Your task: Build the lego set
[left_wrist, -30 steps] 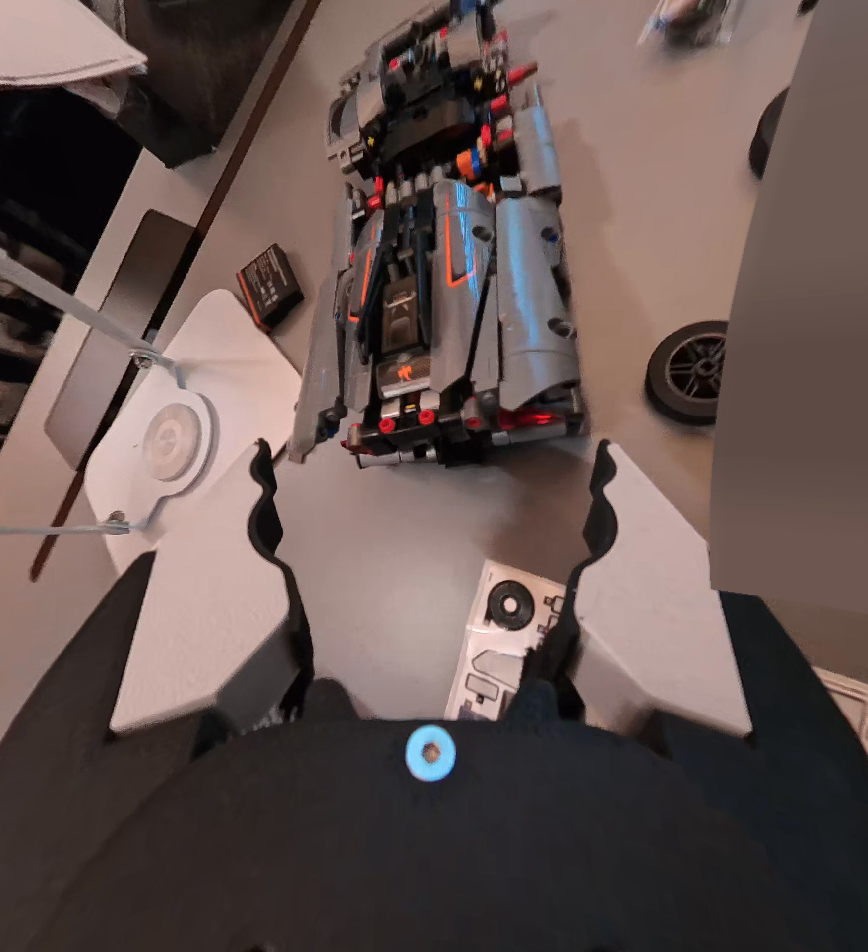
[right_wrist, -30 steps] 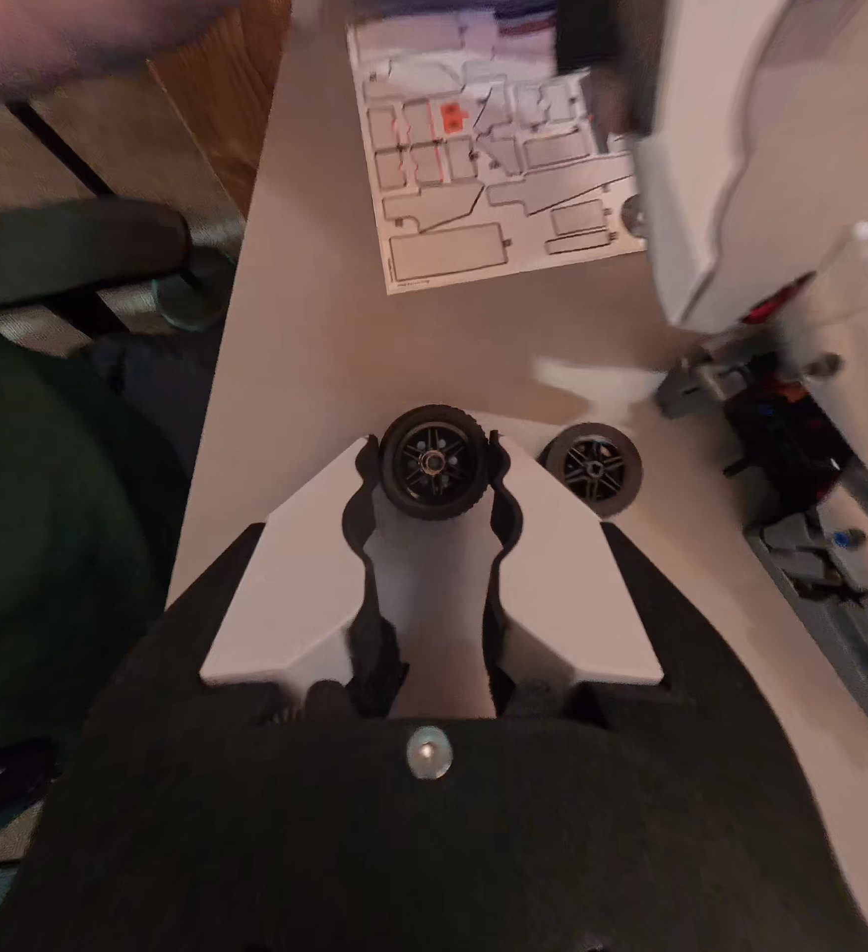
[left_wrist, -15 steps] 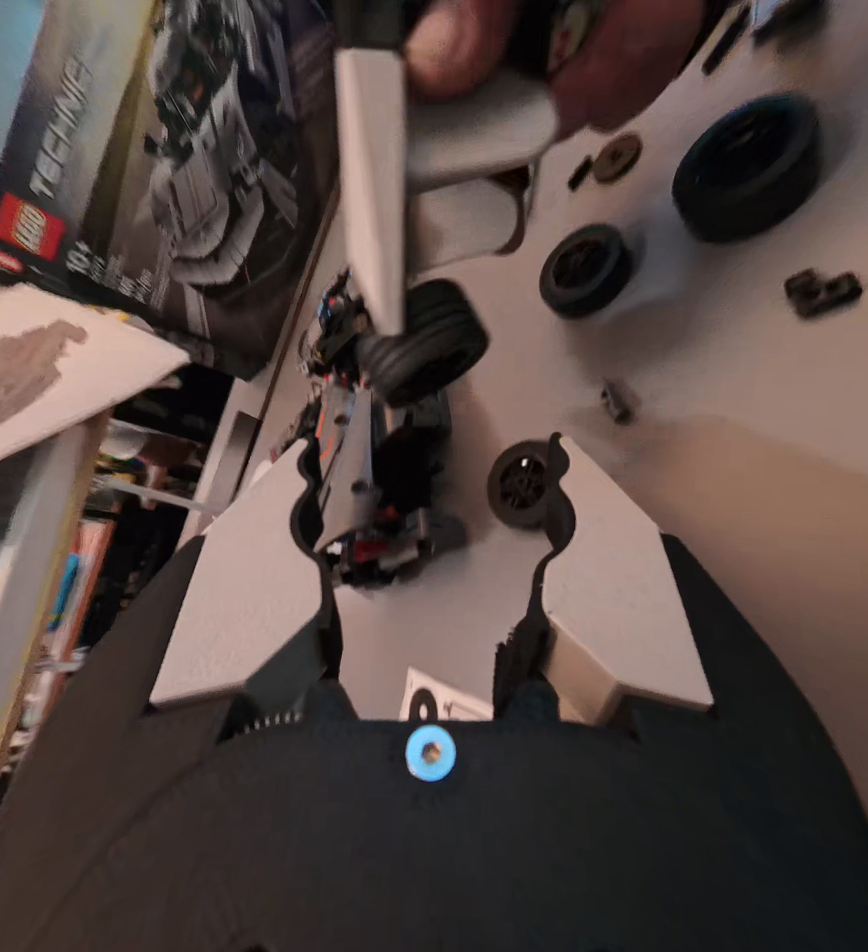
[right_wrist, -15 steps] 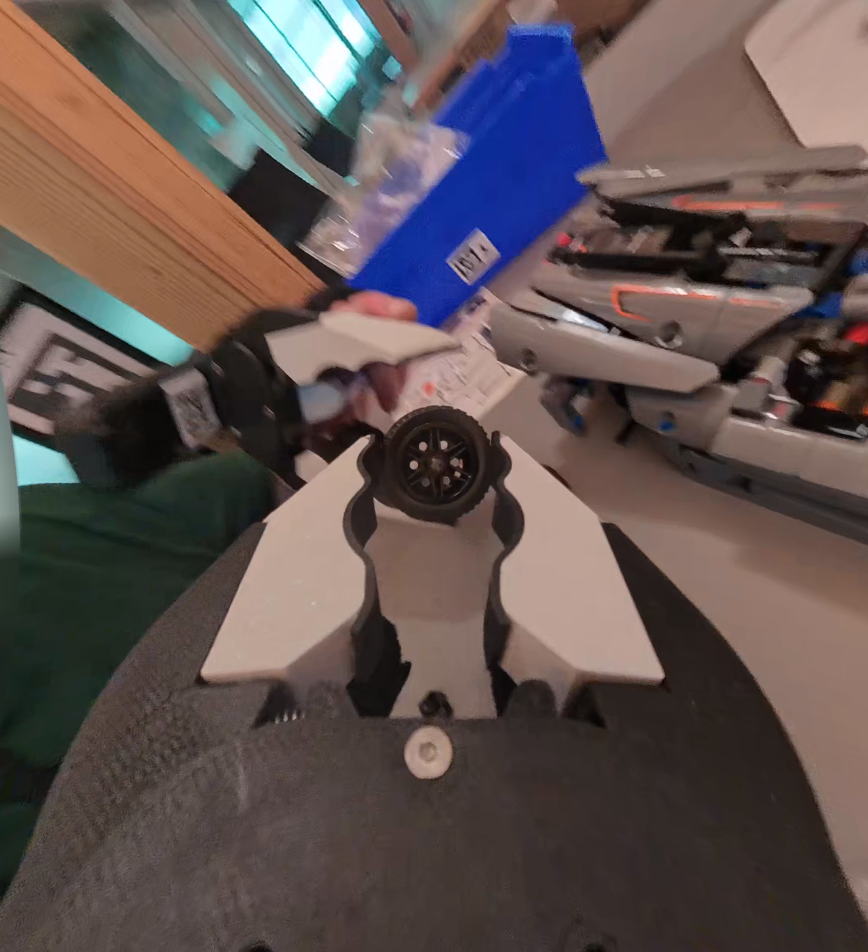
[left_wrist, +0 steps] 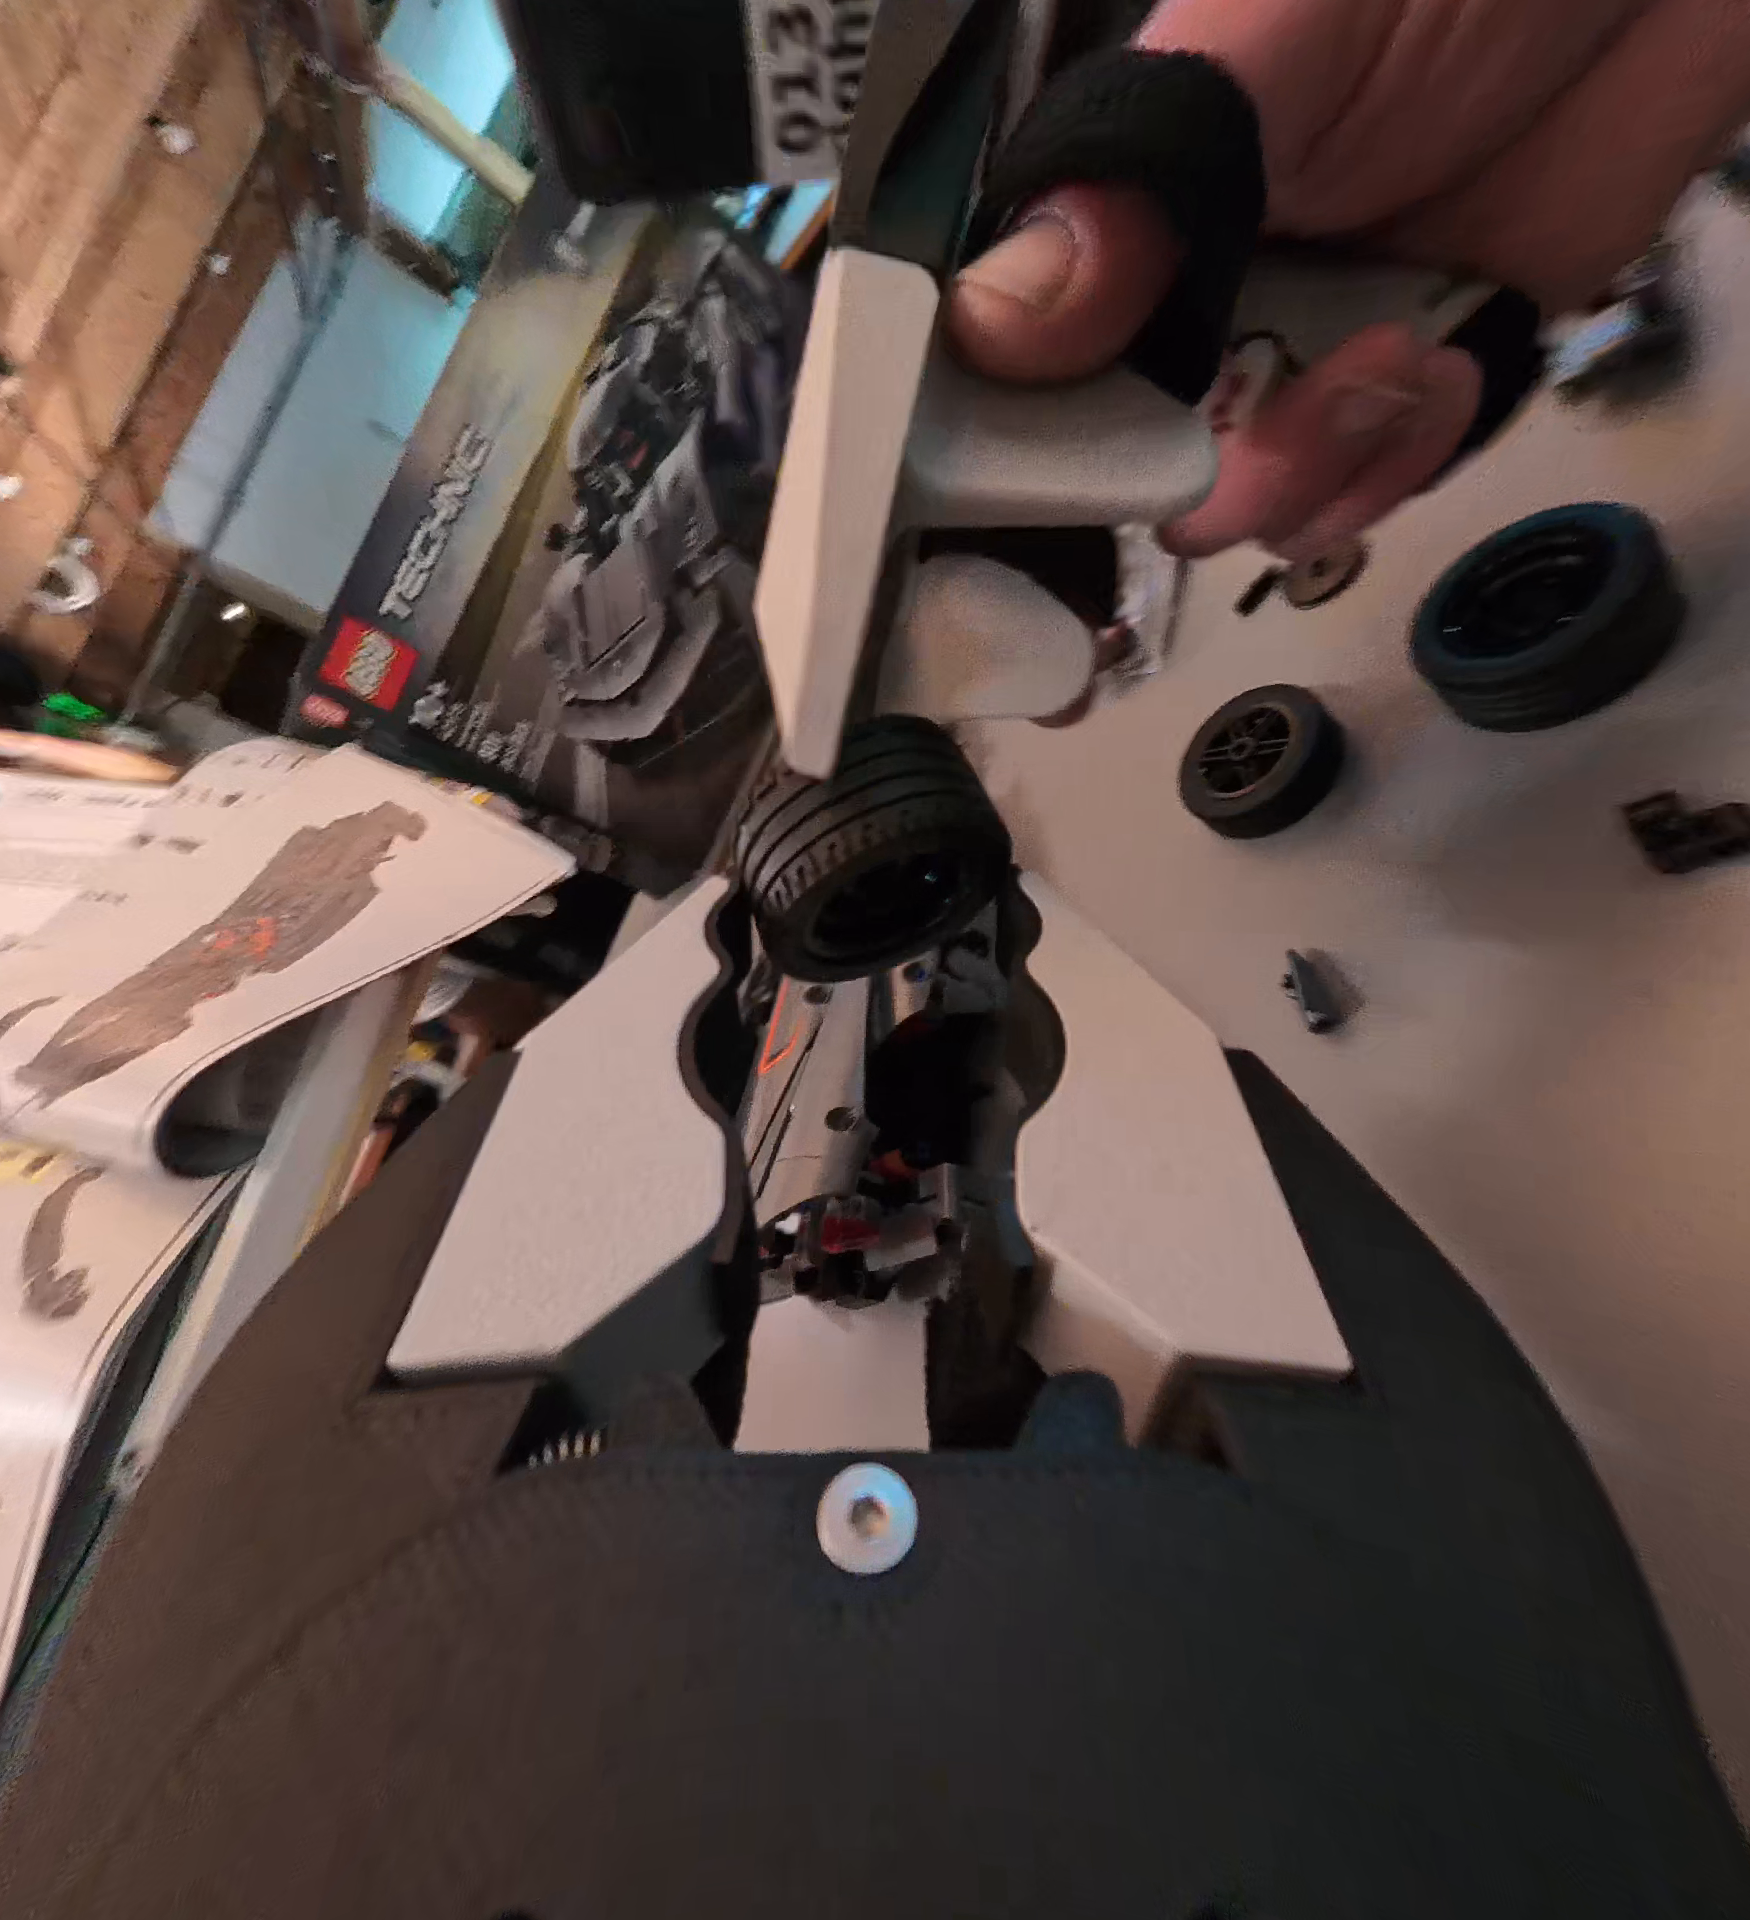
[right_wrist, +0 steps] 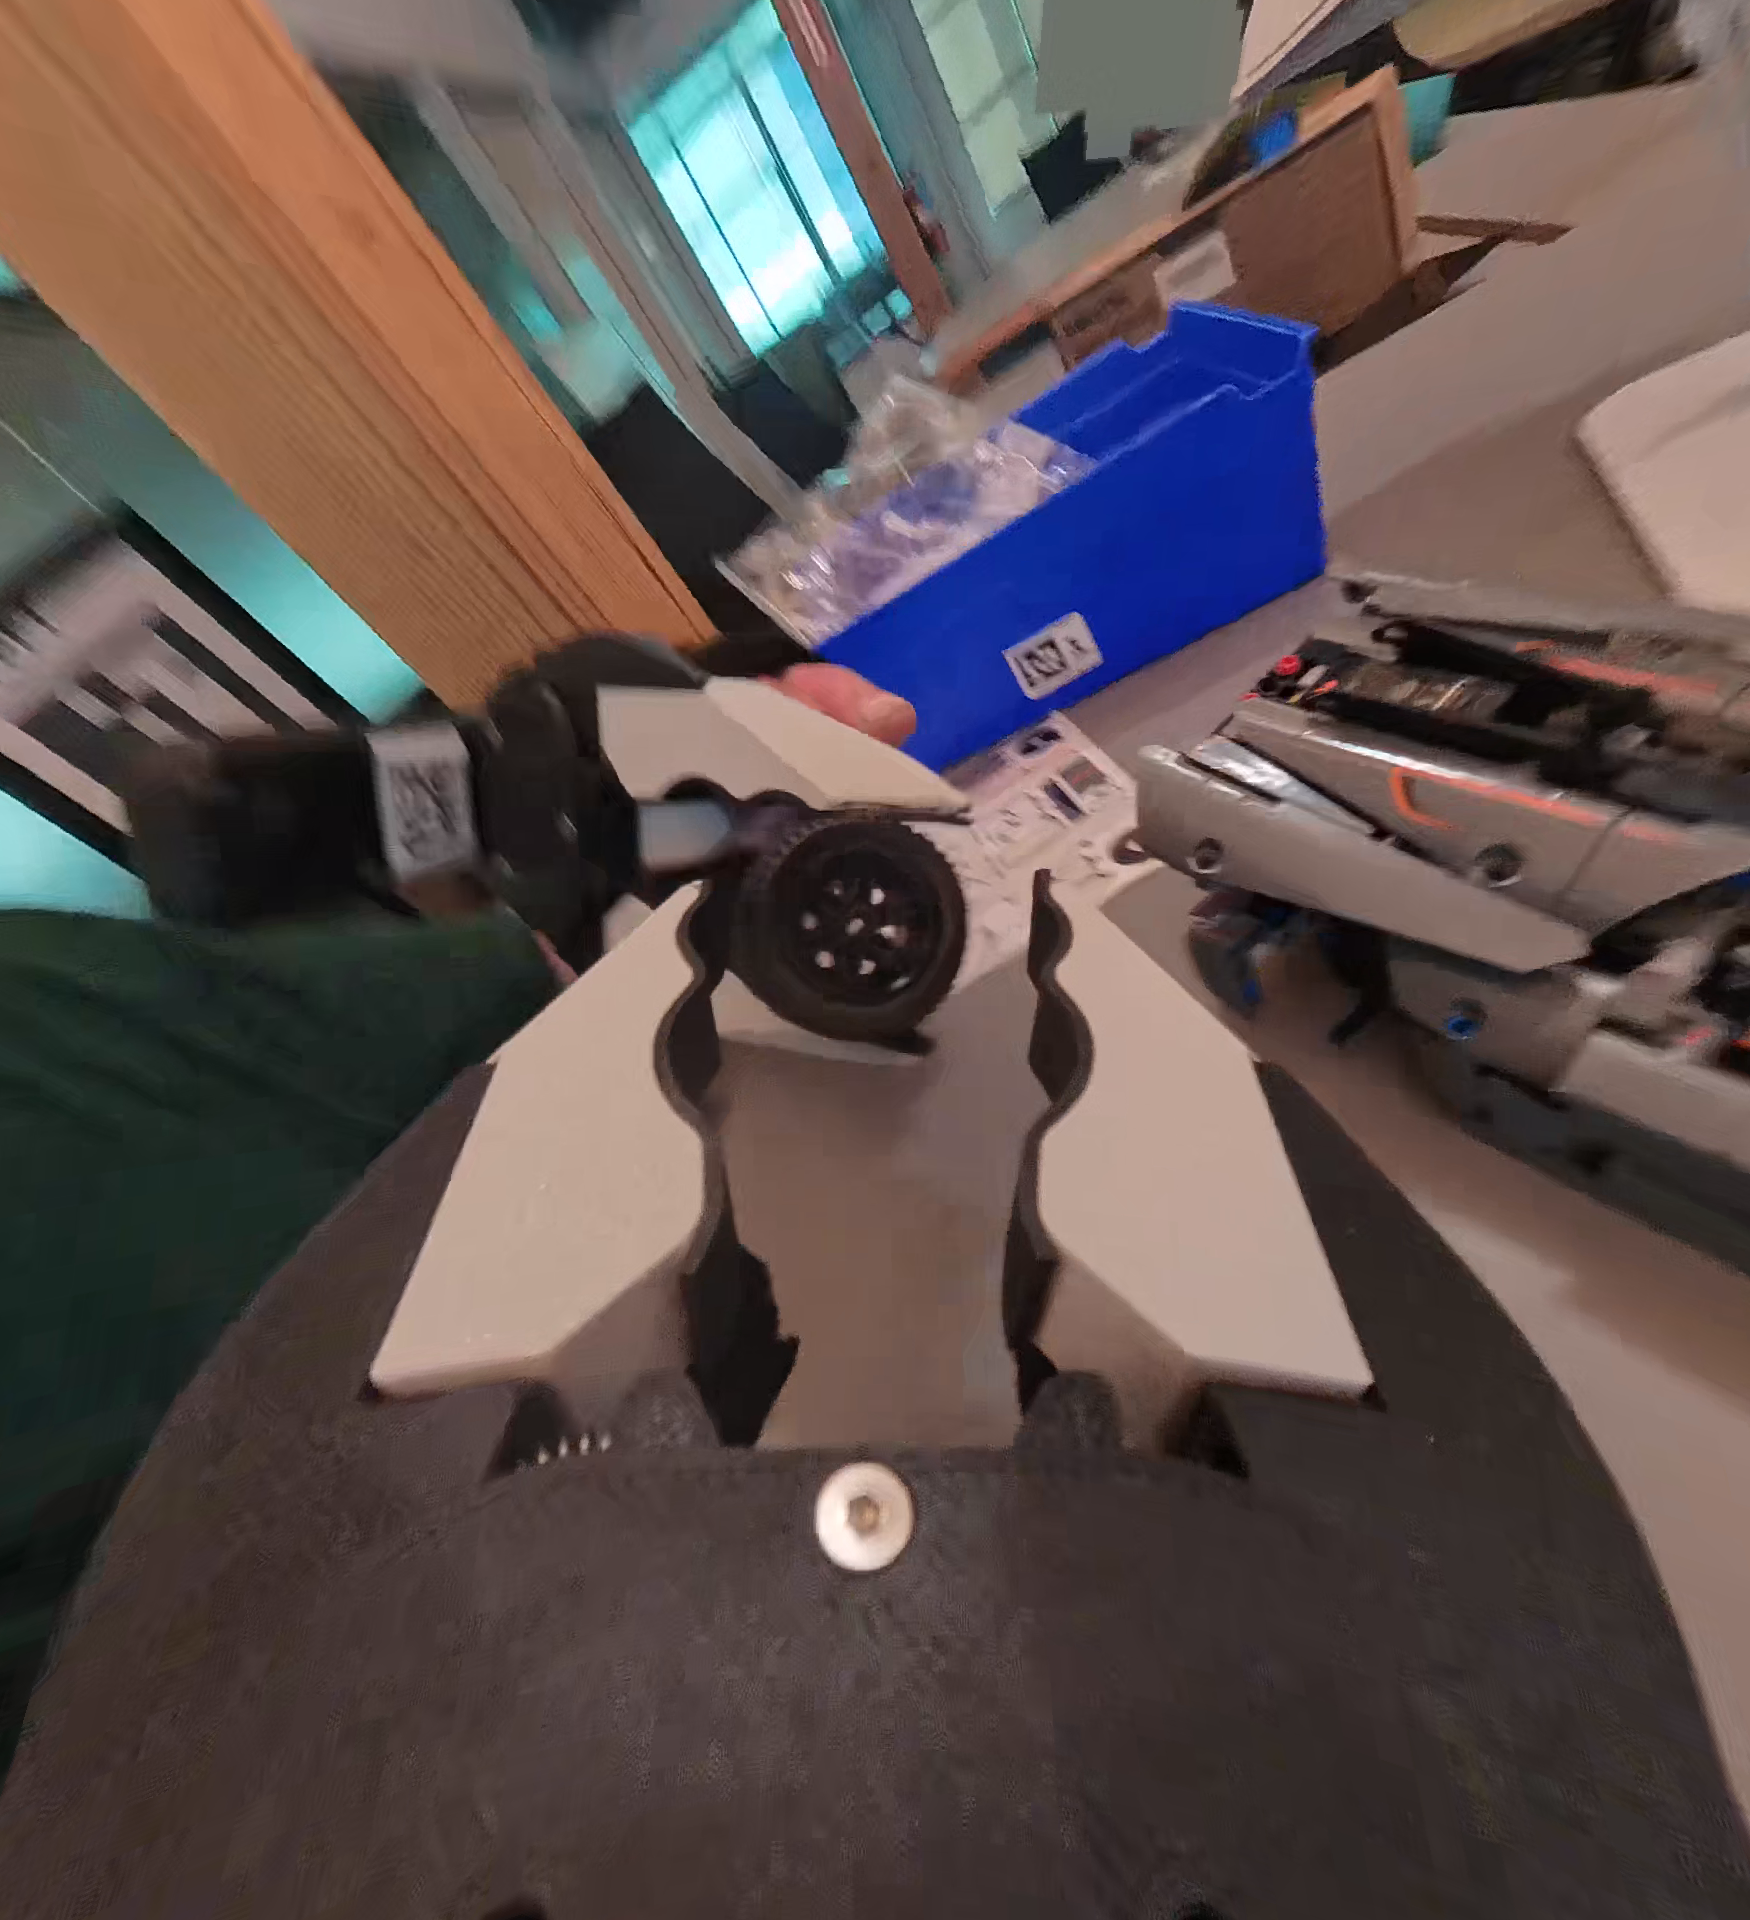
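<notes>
A small black wheel [right_wrist: 850,925] with a treaded tyre sits between the fingertips of both grippers, in the air beside the table. My left gripper [left_wrist: 871,925] is shut on the wheel [left_wrist: 850,842]; in the right wrist view its fingers lie above and below it. My right gripper [right_wrist: 866,914] is open, its jaws a little wider than the wheel. The grey, black and orange lego car [right_wrist: 1473,831] lies on the table to the right. In the left wrist view the car [left_wrist: 829,1122] shows between my fingers, behind the wheel.
A second small wheel [left_wrist: 1255,758], a larger tyre [left_wrist: 1546,623] and small black pieces [left_wrist: 1692,831] lie on the table. The set's box [left_wrist: 559,582] and an open instruction booklet [left_wrist: 175,914] are at left. A blue bin [right_wrist: 1110,582] of bags stands behind the car. My two grippers' fingertips are within a few centimetres of each other.
Both grippers rose and came together. The right gripper brought the wheel to the left gripper, then opened; the left gripper closed on the wheel.
</notes>
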A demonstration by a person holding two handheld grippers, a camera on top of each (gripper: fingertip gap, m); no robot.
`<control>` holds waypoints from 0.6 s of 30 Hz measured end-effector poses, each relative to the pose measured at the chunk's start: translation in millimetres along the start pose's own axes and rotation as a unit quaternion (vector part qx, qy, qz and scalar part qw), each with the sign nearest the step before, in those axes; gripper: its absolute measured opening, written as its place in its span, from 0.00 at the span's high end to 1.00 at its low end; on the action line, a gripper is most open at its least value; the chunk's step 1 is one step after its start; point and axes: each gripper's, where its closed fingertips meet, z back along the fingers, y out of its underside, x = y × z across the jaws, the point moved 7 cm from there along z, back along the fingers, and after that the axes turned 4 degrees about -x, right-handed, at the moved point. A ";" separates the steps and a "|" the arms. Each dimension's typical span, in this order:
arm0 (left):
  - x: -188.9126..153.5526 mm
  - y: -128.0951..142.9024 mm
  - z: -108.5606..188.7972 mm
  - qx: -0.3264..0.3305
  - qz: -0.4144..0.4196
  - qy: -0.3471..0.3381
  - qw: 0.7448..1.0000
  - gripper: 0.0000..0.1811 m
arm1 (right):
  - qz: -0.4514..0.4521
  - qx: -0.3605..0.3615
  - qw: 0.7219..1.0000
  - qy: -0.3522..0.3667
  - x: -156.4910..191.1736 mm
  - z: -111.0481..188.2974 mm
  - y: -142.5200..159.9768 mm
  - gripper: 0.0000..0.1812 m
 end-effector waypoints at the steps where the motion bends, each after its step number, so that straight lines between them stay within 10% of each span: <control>1: -0.8 -2.5 3.4 -0.017 0.004 0.037 0.999 0.75 | 0.053 0.024 0.998 0.022 4.5 0.8 -0.3 0.66; 7: 12.5 -6.6 13.2 -0.036 0.117 0.174 0.977 0.75 | 0.378 0.126 0.910 0.111 35.7 7.0 4.4 0.66; 14: 19.4 -5.7 15.6 -0.093 0.314 0.392 0.860 0.75 | 0.603 0.135 0.770 0.160 74.2 -6.3 15.5 0.71; 18: 15.9 -4.6 15.4 -0.119 0.349 0.447 0.815 0.75 | 0.638 0.159 0.733 0.175 75.1 -16.2 27.2 0.74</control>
